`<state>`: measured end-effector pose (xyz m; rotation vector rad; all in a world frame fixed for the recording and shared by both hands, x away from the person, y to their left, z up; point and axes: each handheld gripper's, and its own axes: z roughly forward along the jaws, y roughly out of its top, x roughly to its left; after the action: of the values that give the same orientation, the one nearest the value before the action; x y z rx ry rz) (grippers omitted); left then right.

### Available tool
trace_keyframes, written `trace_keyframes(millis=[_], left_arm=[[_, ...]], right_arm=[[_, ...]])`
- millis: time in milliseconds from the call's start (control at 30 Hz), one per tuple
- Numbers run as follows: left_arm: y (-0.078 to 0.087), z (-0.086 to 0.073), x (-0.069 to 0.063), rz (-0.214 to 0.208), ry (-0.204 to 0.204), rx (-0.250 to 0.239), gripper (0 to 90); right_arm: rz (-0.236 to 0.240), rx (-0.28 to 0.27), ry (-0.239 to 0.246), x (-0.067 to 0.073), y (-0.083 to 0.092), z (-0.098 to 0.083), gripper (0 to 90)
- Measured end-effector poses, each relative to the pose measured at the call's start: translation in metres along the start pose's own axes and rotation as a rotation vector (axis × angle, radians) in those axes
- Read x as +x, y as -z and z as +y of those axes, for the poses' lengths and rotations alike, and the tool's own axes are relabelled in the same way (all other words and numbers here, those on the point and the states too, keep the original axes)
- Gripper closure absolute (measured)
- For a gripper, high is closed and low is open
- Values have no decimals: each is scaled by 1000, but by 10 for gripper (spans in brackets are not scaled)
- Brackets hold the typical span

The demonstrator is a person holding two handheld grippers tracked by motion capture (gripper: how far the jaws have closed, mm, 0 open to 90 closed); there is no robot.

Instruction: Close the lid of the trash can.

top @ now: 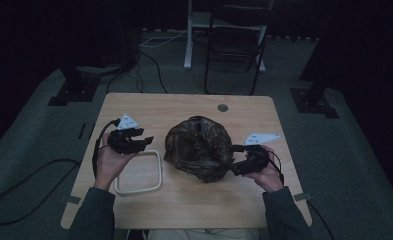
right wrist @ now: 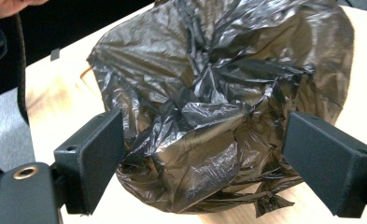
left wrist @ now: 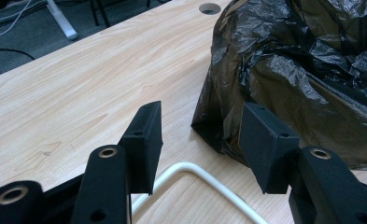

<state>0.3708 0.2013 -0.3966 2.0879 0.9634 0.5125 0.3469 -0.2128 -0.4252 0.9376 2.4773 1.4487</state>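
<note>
A crumpled dark brown plastic bag (top: 199, 147) lies heaped at the middle of the wooden table (top: 149, 105). My left gripper (top: 146, 141) hovers just left of it, open, its jaws pointing toward the bag (left wrist: 312, 70). In the left gripper view the gripper (left wrist: 200, 135) has only tabletop and a white rounded wire frame (left wrist: 209, 182) beneath it. That frame (top: 139, 173) lies flat on the table at the front left. My right gripper (top: 235, 160) is at the bag's right front edge. In the right gripper view the gripper (right wrist: 204, 158) stands open, the bag (right wrist: 218, 93) bulging between the spread pads without being pinched.
A round cable hole (top: 222, 107) sits near the table's far edge. Beyond the table stand a dark folding chair (top: 236, 40) and a white post (top: 189, 40). Cables trail over the grey floor on the left (top: 29, 180). Bare tabletop lies along the front edge.
</note>
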Motion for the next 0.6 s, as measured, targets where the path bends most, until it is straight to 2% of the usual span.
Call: trace_keyframes(millis=[367, 500, 600], left_arm=[[-1, -1, 0, -2, 0, 4, 495], [0, -2, 1, 0, 3, 3, 495], [0, -2, 1, -1, 4, 2, 495]], right_arm=[[-18, -57, -40, -5, 7, 0, 142], [2, -83, -74, -8, 10, -1, 143], [-17, -93, -89, -10, 11, -2, 143]])
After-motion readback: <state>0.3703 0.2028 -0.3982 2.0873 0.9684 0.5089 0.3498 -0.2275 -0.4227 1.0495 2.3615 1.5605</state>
